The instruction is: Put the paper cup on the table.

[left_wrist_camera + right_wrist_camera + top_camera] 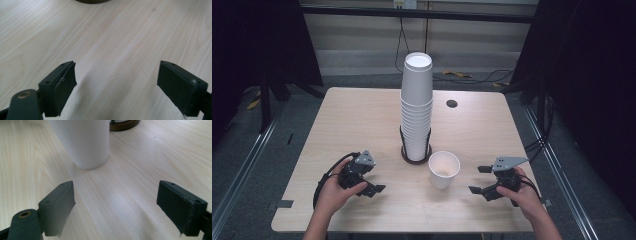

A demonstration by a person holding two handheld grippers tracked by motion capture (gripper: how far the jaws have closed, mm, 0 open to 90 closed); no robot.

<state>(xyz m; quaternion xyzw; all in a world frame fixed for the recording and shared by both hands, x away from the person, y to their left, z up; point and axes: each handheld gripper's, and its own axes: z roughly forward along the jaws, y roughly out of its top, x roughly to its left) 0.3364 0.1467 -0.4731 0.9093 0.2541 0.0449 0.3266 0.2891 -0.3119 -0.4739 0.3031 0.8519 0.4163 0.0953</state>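
One white paper cup [444, 169] is standing upright alone near the tabletop's [362, 115] front edge, just beside the tall white cup stack [416, 107] in its dark ring holder [415, 156]; judging by that, many are remaining. Left gripper [373, 180] and right gripper [479, 179] are both resting wide open, holding nothing. The stack's base is hiding behind holder rods.

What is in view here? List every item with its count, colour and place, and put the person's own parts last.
table: one, light wood, under everything.
stack of cups: one tall stack, white, upside down, table centre.
holder: one, dark, round base with thin uprights around the stack's foot.
single cup: one, white, upright, empty, just right of the holder.
hole: one, dark, far right of the tabletop.
cables: several, black, floor beyond the table.
left gripper: one, black, open, near left.
right gripper: one, black, open, near right.
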